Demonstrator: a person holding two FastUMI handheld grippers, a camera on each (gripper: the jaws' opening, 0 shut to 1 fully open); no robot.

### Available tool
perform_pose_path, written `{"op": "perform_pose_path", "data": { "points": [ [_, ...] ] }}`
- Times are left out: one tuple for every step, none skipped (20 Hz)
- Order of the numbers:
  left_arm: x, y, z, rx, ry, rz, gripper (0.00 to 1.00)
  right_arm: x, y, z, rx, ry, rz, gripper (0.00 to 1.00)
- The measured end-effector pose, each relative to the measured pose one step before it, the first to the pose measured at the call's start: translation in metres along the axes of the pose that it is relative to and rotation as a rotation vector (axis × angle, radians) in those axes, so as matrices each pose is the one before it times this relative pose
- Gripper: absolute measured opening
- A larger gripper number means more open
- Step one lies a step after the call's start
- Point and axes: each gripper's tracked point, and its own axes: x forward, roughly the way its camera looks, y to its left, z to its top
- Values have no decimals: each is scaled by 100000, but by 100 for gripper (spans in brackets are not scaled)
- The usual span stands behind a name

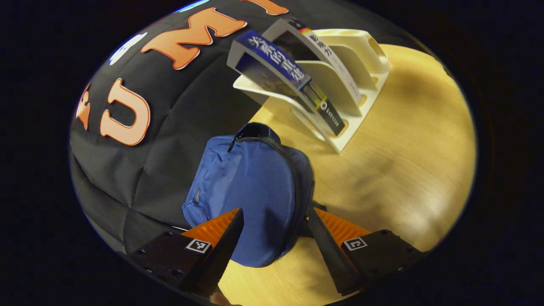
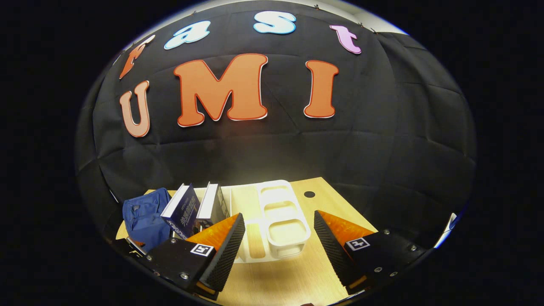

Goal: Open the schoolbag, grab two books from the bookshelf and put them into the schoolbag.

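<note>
A blue schoolbag [image 1: 250, 191] stands on the wooden table, its zip closed along the top. My left gripper [image 1: 276, 238] hovers open just in front of it, one finger on each side of the bag's lower part without pressing it. Behind the bag, a white bookshelf [image 1: 340, 89] holds two leaning books: a blue-spined one [image 1: 276, 59] and a white-spined one [image 1: 327, 55]. In the right gripper view my right gripper [image 2: 278, 242] is open above the table, facing the bookshelf [image 2: 280, 221]. Both books [image 2: 191, 208] stand at the shelf's left, with the schoolbag [image 2: 144, 216] beyond them.
The wooden table [image 1: 408, 170] spreads to the right of the bag and shelf. A small round hole [image 2: 309, 194] sits in the tabletop behind the shelf. The black cloth wall closes off the back and sides.
</note>
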Motion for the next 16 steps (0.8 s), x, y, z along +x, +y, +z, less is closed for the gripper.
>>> {"op": "perform_pose_path", "data": {
  "points": [
    [266, 120, -377, 322, 1018, 922, 97, 183, -239, -15, -485, 347, -477, 97],
    [430, -90, -121, 148, 427, 625, 98, 174, -233, -70, -95, 321, -385, 97],
    [371, -338, -405, 25, 777, -600, 97, 149, -128, 46, 452, 250, -27, 97],
    [354, -162, -251, 266, 1596, -967, 97, 67, 9, -74, 545, 396, 279, 97],
    [133, 614, 68, 819, 934, 1283, 97, 144, 99, -72, 178, 563, 388, 97],
    [-77, 316, 203, 297, -743, 956, 97, 145, 164, -73, -258, 157, 357, 97],
    [-84, 425, 24, -340, -166, 1641, 98, 115, 32, 24, -425, -174, 155, 97],
    [-69, 514, 62, -203, 346, 1141, 97, 40, 75, -1, -474, 33, 238, 97],
    [-178, 497, -54, -148, 625, 880, 97, 100, 106, -66, -287, 356, 384, 97],
    [-268, 762, 168, 141, 736, 1252, 97, -22, 139, -75, -46, 264, 574, 97],
    [-342, 847, 673, -2061, -2649, 942, 97, 15, 168, 34, 151, 192, 598, 97],
    [85, 177, 833, -2987, -3014, -1607, 97, 5, 51, 23, -123, -419, 291, 97],
    [60, 41, -286, -1833, 1720, -621, 94, 55, 0, 0, -130, -127, 85, 97],
    [403, -136, -710, -167, 3311, -861, 92, -46, -4, -266, 110, 530, 305, 97],
    [318, -253, -613, -274, 2733, -1232, 88, -97, 46, -97, 354, 564, 461, 97],
    [365, -377, 161, -424, 171, -1097, 87, -120, -110, 102, 303, -66, 384, 97]
  ]
}}
